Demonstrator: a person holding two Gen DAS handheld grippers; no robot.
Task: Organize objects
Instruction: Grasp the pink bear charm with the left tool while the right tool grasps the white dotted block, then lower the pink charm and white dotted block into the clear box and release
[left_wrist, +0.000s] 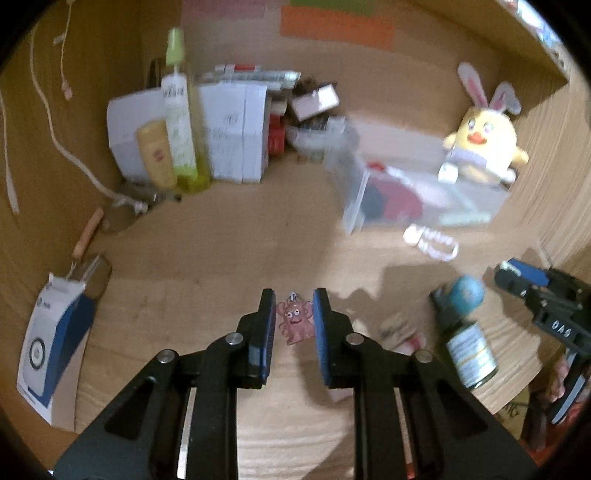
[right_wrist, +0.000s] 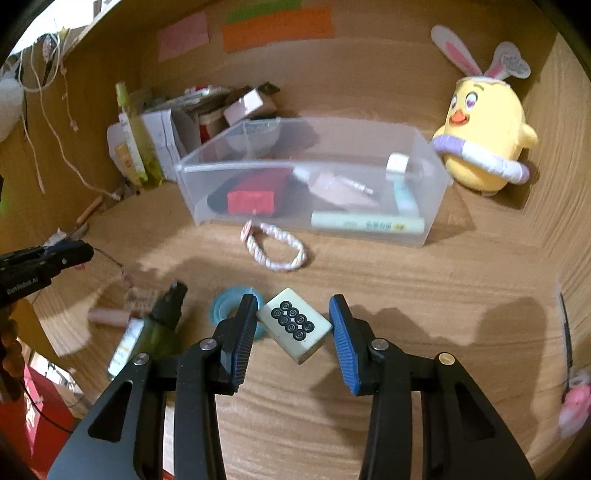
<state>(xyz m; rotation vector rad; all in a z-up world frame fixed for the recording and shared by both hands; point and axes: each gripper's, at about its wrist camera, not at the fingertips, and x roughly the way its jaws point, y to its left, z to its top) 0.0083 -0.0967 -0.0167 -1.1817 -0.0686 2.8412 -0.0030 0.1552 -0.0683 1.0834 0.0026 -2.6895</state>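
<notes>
My left gripper (left_wrist: 294, 314) is shut on a small pink monster charm (left_wrist: 294, 322), held between its blue pads just above the wooden desk. In the right wrist view my right gripper (right_wrist: 293, 325) is shut on a white mahjong tile (right_wrist: 293, 326) with black circles, pinched at an angle. A clear plastic bin (right_wrist: 188, 192) stands beyond it and holds a red box, tubes and other small items. A pink-white rope bracelet (right_wrist: 273, 247) lies in front of the bin. The right gripper (left_wrist: 508, 275) shows at the left view's right edge; the left gripper (right_wrist: 79, 253) shows at the right view's left edge.
A green bottle (right_wrist: 159, 328), a blue tape roll (right_wrist: 225, 306) and a pink tube (right_wrist: 109, 317) lie between the grippers. A yellow chick plush (right_wrist: 484, 136) sits in the back right corner. White boxes (left_wrist: 229, 133) and a spray bottle (left_wrist: 181, 122) crowd the back left; a blue-white box (left_wrist: 51, 343) lies at the left.
</notes>
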